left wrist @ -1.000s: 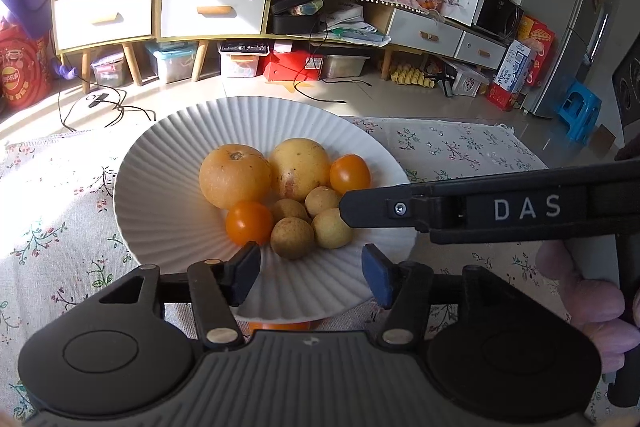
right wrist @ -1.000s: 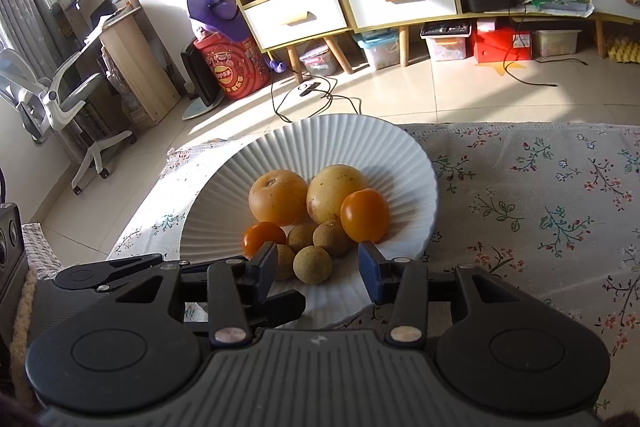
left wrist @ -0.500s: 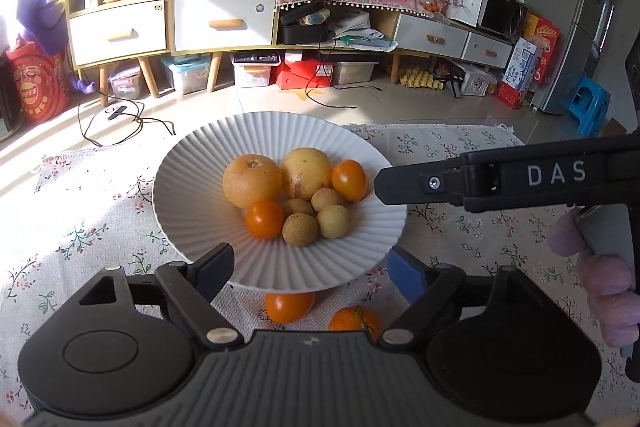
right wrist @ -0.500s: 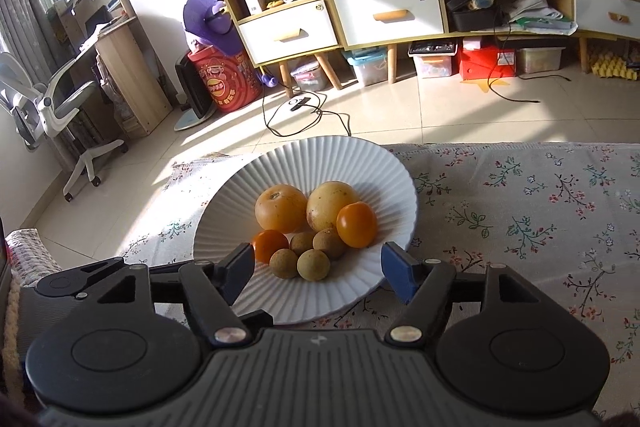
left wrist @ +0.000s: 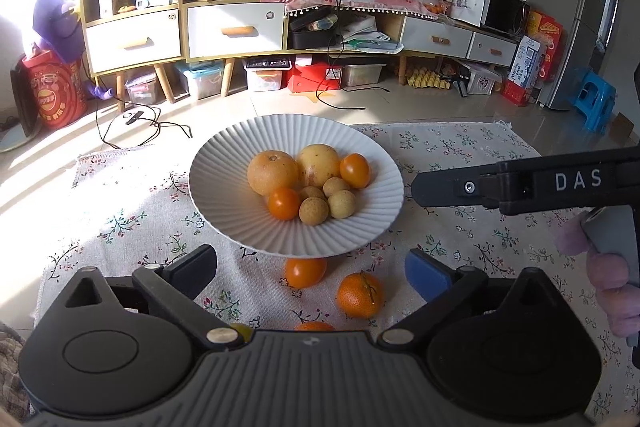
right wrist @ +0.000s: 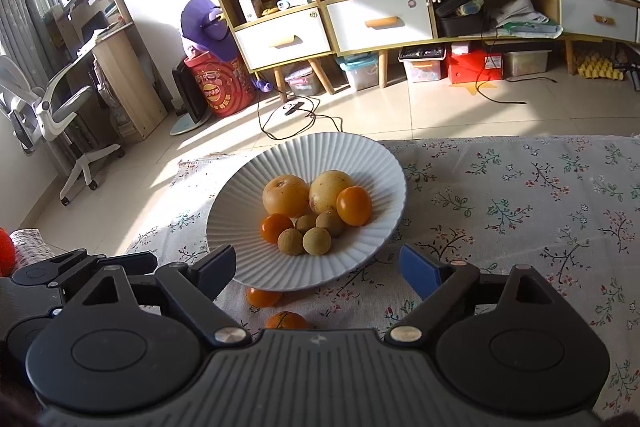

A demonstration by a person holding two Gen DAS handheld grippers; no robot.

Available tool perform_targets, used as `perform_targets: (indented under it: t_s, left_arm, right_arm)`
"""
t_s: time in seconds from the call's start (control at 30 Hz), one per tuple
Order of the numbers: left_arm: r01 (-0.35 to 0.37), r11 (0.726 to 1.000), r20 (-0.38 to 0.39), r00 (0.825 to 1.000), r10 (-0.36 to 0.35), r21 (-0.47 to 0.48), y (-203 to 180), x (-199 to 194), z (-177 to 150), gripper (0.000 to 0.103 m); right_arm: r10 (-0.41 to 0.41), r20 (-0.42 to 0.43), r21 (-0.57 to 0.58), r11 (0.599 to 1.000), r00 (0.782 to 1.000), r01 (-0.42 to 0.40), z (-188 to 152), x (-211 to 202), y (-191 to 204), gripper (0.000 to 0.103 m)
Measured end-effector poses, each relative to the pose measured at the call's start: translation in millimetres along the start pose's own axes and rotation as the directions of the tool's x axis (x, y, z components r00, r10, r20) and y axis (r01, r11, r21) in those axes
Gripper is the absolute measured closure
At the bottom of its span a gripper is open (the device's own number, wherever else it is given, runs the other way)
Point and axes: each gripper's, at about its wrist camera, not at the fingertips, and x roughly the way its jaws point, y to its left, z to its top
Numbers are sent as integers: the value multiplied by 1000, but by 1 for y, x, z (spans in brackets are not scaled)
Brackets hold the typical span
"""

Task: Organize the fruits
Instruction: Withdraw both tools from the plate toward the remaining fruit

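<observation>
Left wrist view cuts off one orange fruit [left wrist: 314, 326] behind the claw body, so only its top shows, and a small yellowish thing [left wrist: 241, 330] at the body's edge is too hidden to name. The white ribbed plate [left wrist: 224, 203] holds two large yellow-orange fruits [left wrist: 273, 173], two orange tomatoes [left wrist: 284, 203] and several small tan round fruits [left wrist: 313, 211], all bunched together near its centre. On the floral cloth of the counter [left wrist: 120, 227], a loose tomato [left wrist: 305, 272] sits half under the plate's near rim, with a mandarin [left wrist: 359, 295] just beside it. The left claw [left wrist: 308, 267] stands wide apart, gripping nothing, with both loose fruits between its fingers. The right claw [right wrist: 318, 267] is likewise spread and empty, the plate's near rim between its fingertips.
</observation>
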Motion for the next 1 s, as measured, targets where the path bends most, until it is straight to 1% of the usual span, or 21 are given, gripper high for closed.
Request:
perform_targets:
  t_s: [0.23,0.4,0.53,0.6,0.7,1.0]
  left_arm:
    - [-31,999,-24,999,31,25,1,-9,-12,11]
    - [-52,999,-21,998,52,10,8,-18,-26,11]
    - [-52,999,-21,998,52,-2,13,-24,-43,11]
    - [-55,998,-29,998,55,13,13,-24,-47,11]
    - [-66,997,-21,998,67,27,13,-25,-52,11]
    - [-114,993,-9,993,114,-6,19,-18,-69,11]
  right_arm:
    - [-16,-3,-11,1000,1000,16,-13,-8,5,9]
    - [-46,3,-37,998,999,46,-27,-13,10,8]
    - [-56,3,-49,997,998,56,-40,-16,11,7]
    - [-64,4,-63,996,998,64,-45,-17,13,7]
    - [-67,1,-103,992,998,66,-54,-20,16,7]
    - [-73,-7,-199,978,997,70,-83,-21,22,6]
